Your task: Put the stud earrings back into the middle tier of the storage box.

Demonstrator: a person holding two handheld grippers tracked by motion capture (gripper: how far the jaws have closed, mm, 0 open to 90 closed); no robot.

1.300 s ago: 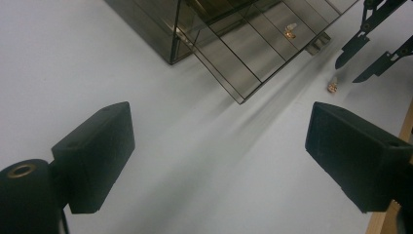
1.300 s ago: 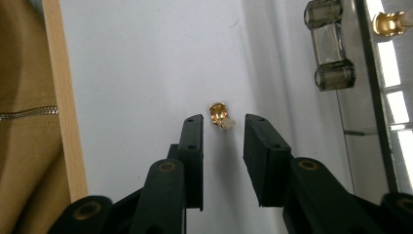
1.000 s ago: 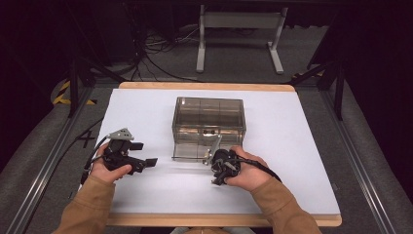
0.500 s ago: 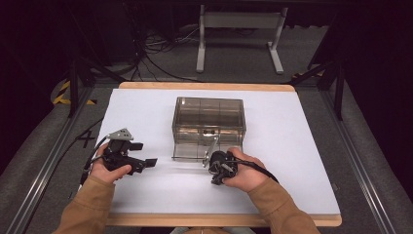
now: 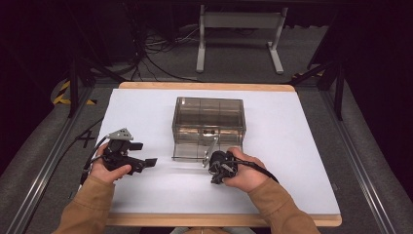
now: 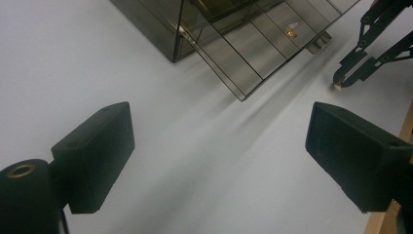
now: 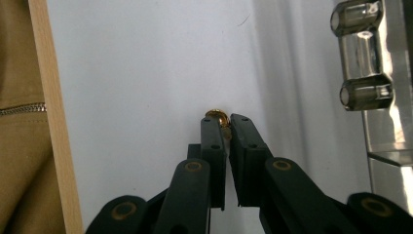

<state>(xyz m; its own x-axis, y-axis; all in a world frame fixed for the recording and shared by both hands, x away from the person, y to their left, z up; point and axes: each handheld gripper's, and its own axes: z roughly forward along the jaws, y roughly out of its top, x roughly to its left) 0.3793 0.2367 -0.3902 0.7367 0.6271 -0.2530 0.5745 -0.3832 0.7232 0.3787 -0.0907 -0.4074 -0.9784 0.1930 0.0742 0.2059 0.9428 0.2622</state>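
A smoky clear box (image 5: pixel 209 119) stands mid-table with its front flap (image 5: pixel 191 152) folded down onto the white surface. My right gripper (image 5: pixel 215 179) points down at the table just in front of the box. Its jaws have just been closing, and in the right gripper view the right gripper (image 7: pixel 226 122) pinches a small gold piece (image 7: pixel 216 116) at its tips. My left gripper (image 5: pixel 145 154) rests at the left, open, with nothing between the jaws of the left gripper (image 6: pixel 219 151). A second small gold piece (image 6: pixel 291 31) lies inside the box.
The flap's clear bar handle (image 7: pixel 360 53) lies close to the right gripper's tips. The table's wooden front edge (image 7: pixel 53 146) and a tan sleeve (image 7: pixel 17 146) are near. White tabletop (image 5: pixel 292 146) spreads around the box; a metal stand (image 5: pixel 238 29) is on the floor beyond.
The right gripper has shifted only slightly in the hand, at the same spot in front of the box. The left gripper and the box are as before.
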